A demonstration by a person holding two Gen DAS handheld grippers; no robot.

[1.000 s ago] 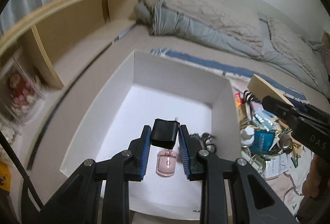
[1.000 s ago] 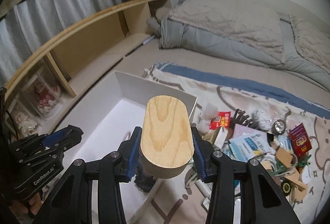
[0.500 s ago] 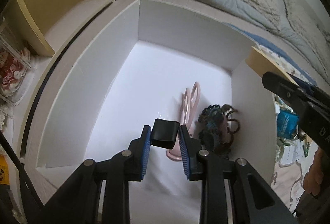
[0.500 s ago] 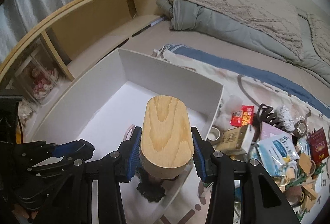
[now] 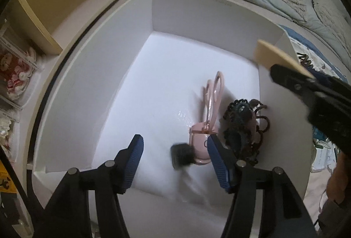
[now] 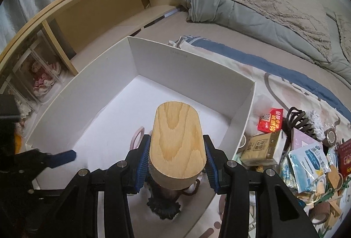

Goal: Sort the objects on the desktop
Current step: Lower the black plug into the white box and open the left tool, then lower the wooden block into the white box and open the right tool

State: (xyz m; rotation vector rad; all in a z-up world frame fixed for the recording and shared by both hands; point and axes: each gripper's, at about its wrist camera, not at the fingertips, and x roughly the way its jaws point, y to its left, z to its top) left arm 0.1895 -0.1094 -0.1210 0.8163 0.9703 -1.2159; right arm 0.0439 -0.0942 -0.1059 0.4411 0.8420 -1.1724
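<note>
A white box (image 5: 197, 16) is seen open on a bed, and both grippers are held over it. The left gripper (image 5: 175, 159) is pointed steeply down into the near part of the box; its jaws have just been opening and now stand apart, with blue ribbed pads (image 5: 133, 161) on either side of a small black object (image 5: 182, 155). That object is blurred, is touched by neither pad, and lies on or just above the white floor, right beside the head of a pink eyelash curler (image 5: 208, 115). To the right of the curler, against the right wall of the box, a dark tangle of hair clips and ties (image 5: 243, 124) is seen. The right gripper (image 6: 177, 157) is clamped on a wooden oval-topped piece (image 6: 177, 141), which is pressed by both blue pads and held over the near right part of the box, above the dark clips. Outside the box on the right, on a patterned cloth (image 6: 280, 82), a heap of small items is spread: a red packet (image 6: 269, 121), a brown carton (image 6: 261, 148), a blue-and-white pouch (image 6: 307, 161) and a tape roll (image 6: 330, 136). A grey duvet (image 6: 252, 5) is piled at the far side, and a wooden shelf (image 6: 98, 3) runs along the left.
</note>
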